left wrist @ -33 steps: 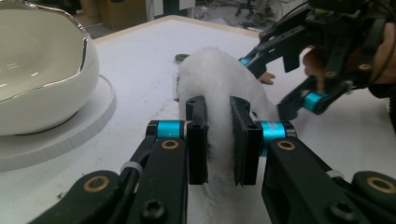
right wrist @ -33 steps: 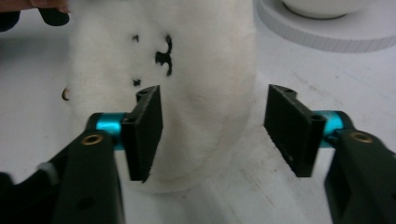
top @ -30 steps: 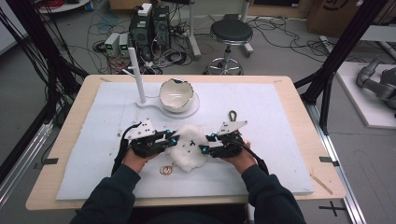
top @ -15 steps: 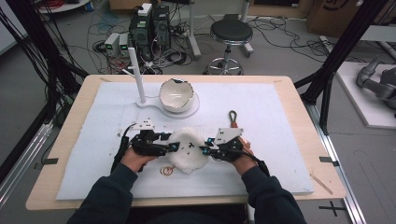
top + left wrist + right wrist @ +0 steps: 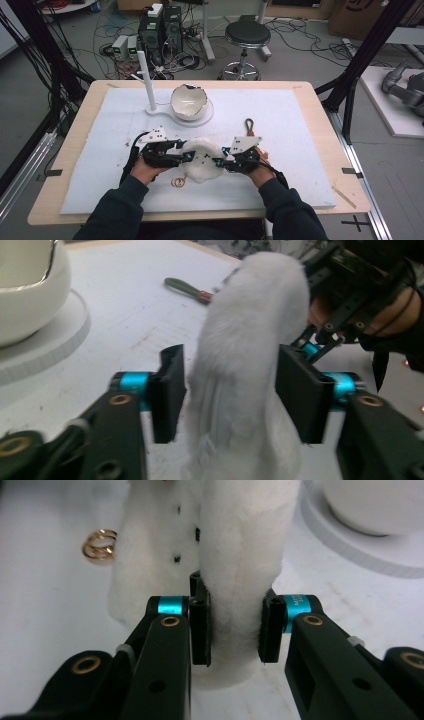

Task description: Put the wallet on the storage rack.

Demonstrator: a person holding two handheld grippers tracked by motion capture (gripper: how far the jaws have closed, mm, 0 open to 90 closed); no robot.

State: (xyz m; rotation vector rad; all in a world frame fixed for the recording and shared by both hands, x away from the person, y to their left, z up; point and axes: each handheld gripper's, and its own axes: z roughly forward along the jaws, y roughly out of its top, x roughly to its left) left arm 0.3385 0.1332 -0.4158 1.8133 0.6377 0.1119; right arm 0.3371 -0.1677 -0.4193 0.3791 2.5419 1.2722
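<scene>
Since the earlier frame the white fluffy cloth (image 5: 201, 160) has been gathered from a flatter spread into a rounder bundle, and both grippers have drawn closer against its sides. The left gripper (image 5: 186, 156) stands at the cloth's left edge; its jaws have just been closing a little, yet in the left gripper view they stand spread with the cloth (image 5: 250, 365) between them, the pads not visibly pressing it. The right gripper (image 5: 220, 162) is at the cloth's right edge; its jaws have just been easing open slightly but pinch a fold of the cloth (image 5: 235, 580). The cloth lies just in front of the white bowl (image 5: 188, 102). Two gold rings (image 5: 177, 182) lie just beside its near-left edge.
</scene>
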